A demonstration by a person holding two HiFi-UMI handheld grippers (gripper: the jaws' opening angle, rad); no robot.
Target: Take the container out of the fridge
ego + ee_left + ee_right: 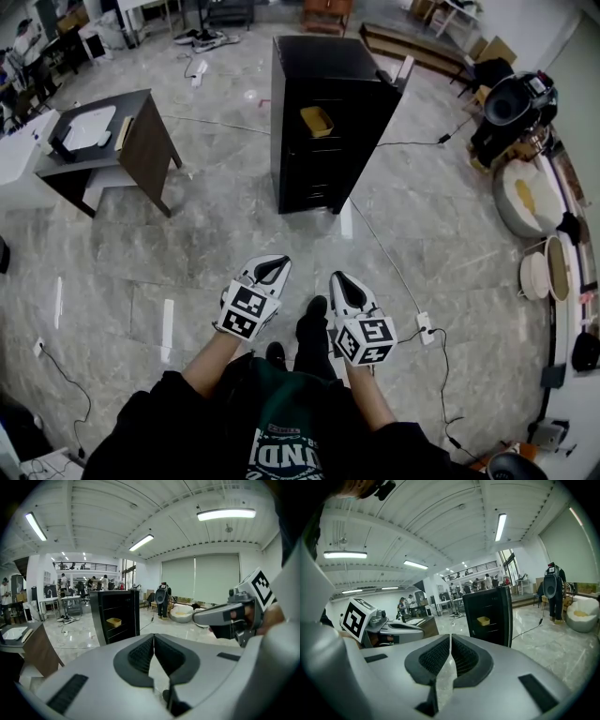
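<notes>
A black fridge (323, 122) stands on the marble floor a few steps ahead of me, its front open. On one of its shelves sits a small yellow container (317, 120), which also shows as the yellow container (114, 621) in the left gripper view and the yellow container (483, 620) in the right gripper view. My left gripper (275, 267) and right gripper (339, 281) are held side by side near my body, far short of the fridge. Both have their jaws pressed together with nothing between them.
A dark desk (103, 150) with a white tray stands at the left. A cable (394, 272) runs across the floor from the fridge to a socket block (424, 326). Round cushions and a black machine (511, 108) line the right side. People work at the far left.
</notes>
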